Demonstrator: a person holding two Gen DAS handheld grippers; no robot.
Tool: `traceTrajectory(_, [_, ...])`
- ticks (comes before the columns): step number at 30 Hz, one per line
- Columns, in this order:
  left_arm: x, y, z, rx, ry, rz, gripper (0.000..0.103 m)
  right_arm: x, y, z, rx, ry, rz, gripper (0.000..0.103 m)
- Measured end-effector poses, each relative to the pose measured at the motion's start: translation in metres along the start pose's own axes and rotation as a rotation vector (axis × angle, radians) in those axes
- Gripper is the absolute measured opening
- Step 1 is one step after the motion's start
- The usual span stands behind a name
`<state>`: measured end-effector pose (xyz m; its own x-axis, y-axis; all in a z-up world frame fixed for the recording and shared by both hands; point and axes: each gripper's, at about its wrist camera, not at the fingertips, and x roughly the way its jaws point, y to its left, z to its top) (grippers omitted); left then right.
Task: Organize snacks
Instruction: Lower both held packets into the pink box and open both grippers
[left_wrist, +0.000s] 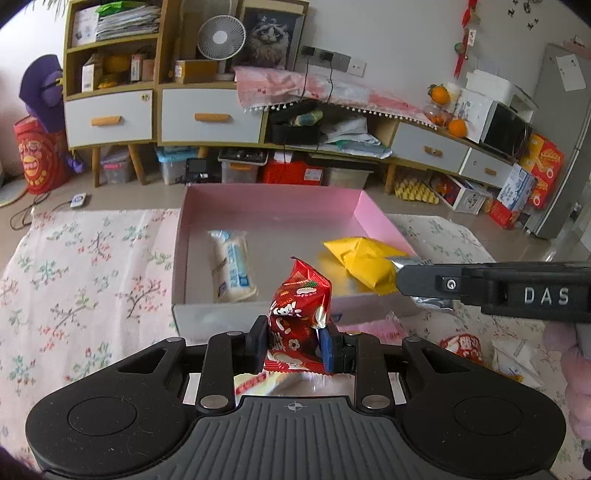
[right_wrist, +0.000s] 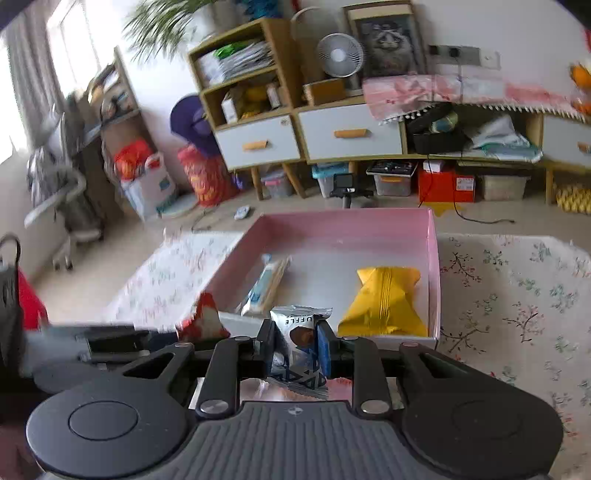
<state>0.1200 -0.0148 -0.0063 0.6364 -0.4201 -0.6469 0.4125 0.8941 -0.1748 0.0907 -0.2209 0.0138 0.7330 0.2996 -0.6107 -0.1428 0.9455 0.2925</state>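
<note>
Loose red snack (left_wrist: 461, 347) on cloth, left view only

Even daylight enters from the overexposed window (right_wrist: 55, 48) at left; the right wrist view shows motion blur, and both views carry fisheye edge curvature with dark corners.

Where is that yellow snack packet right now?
The yellow packet lies inside the pink box, in its near right corner in the right wrist view, apart from the white-and-blue packet lying further left.
</note>
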Motion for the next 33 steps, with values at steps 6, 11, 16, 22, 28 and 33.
traceTrajectory(6, [0.018,0.000,0.022,-0.012,-0.023,0.009,0.025,0.014,-0.018,0.012,0.111,-0.030,0.043,0.006])
traceTrajectory(11, [0.038,-0.001,0.034,-0.035,-0.016,0.001,0.026,0.027,-0.028,0.024,0.183,-0.049,0.060,0.006])
traceTrajectory(16, [0.063,0.000,0.037,-0.045,0.025,0.023,0.026,0.042,-0.040,0.019,0.231,-0.038,0.051,0.006])
traceTrajectory(22, [0.079,0.003,0.035,-0.050,0.042,0.050,0.026,0.051,-0.046,0.018,0.244,-0.022,0.067,0.008])
traceTrajectory(28, [0.085,0.003,0.032,-0.028,0.045,0.071,0.029,0.055,-0.048,0.017,0.244,-0.018,0.069,0.011])
traceTrajectory(33, [0.085,-0.001,0.031,0.005,0.038,0.089,0.056,0.053,-0.050,0.018,0.247,-0.028,0.049,0.037])
